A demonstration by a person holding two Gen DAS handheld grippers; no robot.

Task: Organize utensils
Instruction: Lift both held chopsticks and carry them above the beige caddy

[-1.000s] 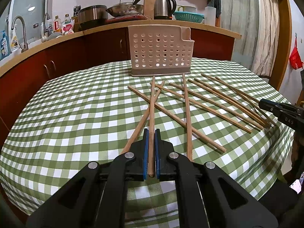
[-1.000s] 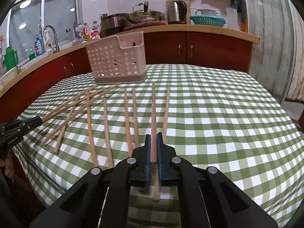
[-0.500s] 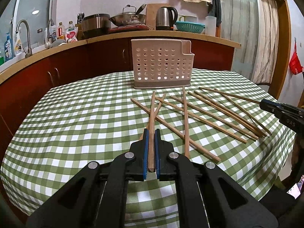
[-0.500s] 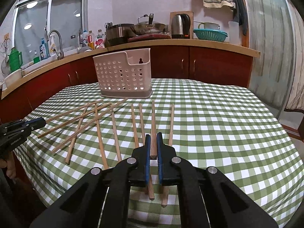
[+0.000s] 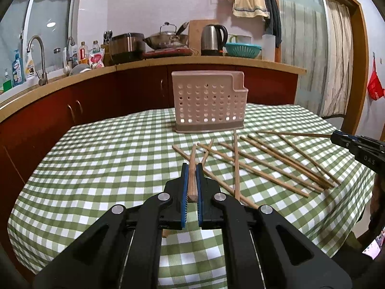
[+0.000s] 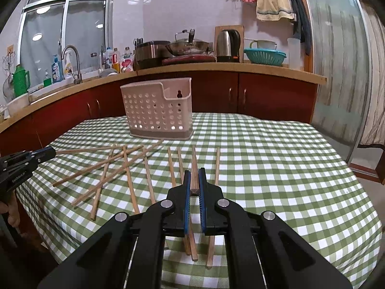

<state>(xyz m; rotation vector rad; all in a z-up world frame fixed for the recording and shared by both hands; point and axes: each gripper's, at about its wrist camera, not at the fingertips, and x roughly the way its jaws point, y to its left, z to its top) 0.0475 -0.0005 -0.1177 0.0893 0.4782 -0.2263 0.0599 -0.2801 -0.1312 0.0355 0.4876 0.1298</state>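
**Two chopsticks lifted, the rest still to sort**

A kitchen counter ran behind the green-checked tabletop [image 5: 96,159], where a perforated utensil holder [image 5: 209,106] stood at upper centre of both views, with nothing seen sticking out of it. The left hand-held gripper [image 5: 192,183] was clamped on one chopstick [image 5: 192,168] at lower centre; the right hand-held gripper [image 6: 194,185] was likewise pinched on another chopstick [image 6: 194,166]. Loose chopsticks [image 6: 125,163] lay scattered across the cloth in front of the holder. By my reading, the work had barely begun: none was stowed, and many remained.
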